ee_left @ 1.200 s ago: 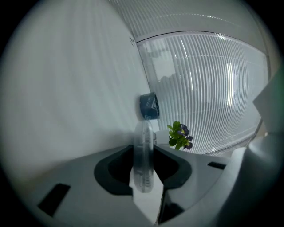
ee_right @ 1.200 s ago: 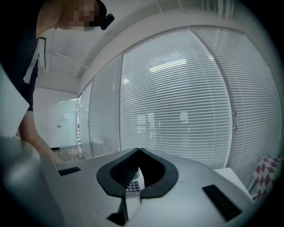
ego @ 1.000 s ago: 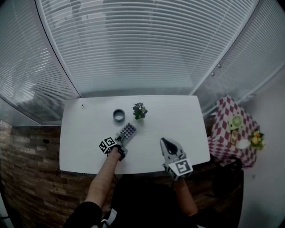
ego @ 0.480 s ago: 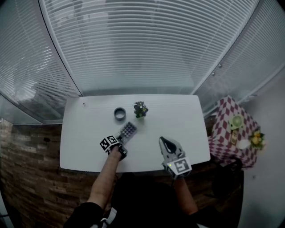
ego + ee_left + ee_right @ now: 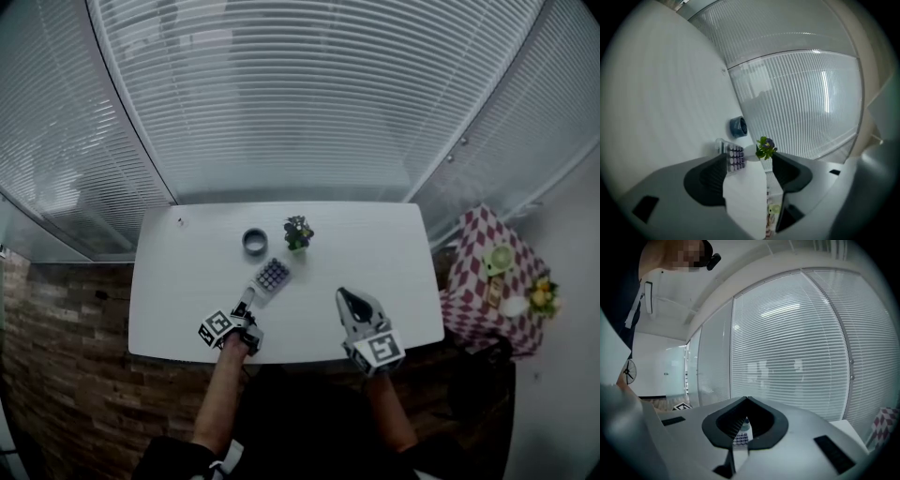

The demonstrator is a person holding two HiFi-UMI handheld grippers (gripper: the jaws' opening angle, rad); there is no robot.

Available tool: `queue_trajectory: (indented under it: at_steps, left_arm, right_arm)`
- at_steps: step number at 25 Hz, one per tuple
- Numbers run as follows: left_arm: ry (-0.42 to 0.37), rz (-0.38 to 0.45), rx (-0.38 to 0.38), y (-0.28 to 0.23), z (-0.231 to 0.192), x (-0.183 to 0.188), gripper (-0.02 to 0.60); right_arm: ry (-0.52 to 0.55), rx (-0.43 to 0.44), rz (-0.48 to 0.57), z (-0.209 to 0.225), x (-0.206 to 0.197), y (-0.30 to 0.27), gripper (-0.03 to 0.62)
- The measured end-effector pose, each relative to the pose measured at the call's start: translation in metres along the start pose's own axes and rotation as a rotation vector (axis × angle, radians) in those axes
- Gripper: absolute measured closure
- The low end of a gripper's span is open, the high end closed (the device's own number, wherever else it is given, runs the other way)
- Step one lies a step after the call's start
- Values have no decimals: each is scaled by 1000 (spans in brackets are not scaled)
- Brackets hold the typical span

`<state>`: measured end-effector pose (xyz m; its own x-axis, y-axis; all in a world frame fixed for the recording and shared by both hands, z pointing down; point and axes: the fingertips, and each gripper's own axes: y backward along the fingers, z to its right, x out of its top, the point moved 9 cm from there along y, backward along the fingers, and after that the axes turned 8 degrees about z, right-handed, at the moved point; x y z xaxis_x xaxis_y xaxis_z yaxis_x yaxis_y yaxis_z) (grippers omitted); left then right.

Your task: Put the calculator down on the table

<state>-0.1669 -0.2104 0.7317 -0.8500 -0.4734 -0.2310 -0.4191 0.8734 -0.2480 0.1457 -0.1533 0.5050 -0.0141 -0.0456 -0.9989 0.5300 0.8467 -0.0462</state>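
The calculator (image 5: 272, 276), grey with rows of dark keys, lies flat on the white table (image 5: 187, 281), just in front of a small plant. My left gripper (image 5: 246, 302) hangs a short way back from it toward the near edge. Its jaws are opening, and nothing is between them. In the left gripper view the calculator (image 5: 735, 157) lies beyond the spread jaws of the left gripper (image 5: 750, 160). My right gripper (image 5: 349, 300) rests over the near right part of the table, shut and empty. In the right gripper view its tips (image 5: 747, 399) meet, and the calculator (image 5: 739, 439) shows through the hollow behind them.
A small potted plant (image 5: 296, 232) and a blue round cup (image 5: 254, 242) stand behind the calculator. The same plant (image 5: 765, 147) and cup (image 5: 738, 126) show in the left gripper view. A checkered side table (image 5: 487, 281) with small items stands at the right. Window blinds run behind.
My left gripper has let go of the calculator, opened, and drawn back and up toward the near edge. The calculator stays flat on the table. The right gripper has not moved.
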Motion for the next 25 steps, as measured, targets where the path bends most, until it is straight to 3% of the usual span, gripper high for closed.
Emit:
queue_trajectory:
  at_steps: [3, 14, 25]
  left_arm:
    - [-38, 33, -53, 11, 22, 8, 299]
    - [-28, 118, -166, 32, 62, 26, 299]
    - [12, 149, -186, 36, 68, 27, 299]
  right_arm:
    - [1, 0, 2, 0, 1, -2, 588]
    - [-4, -5, 22, 0, 6, -6, 588]
    - [6, 16, 24, -2, 4, -7, 588]
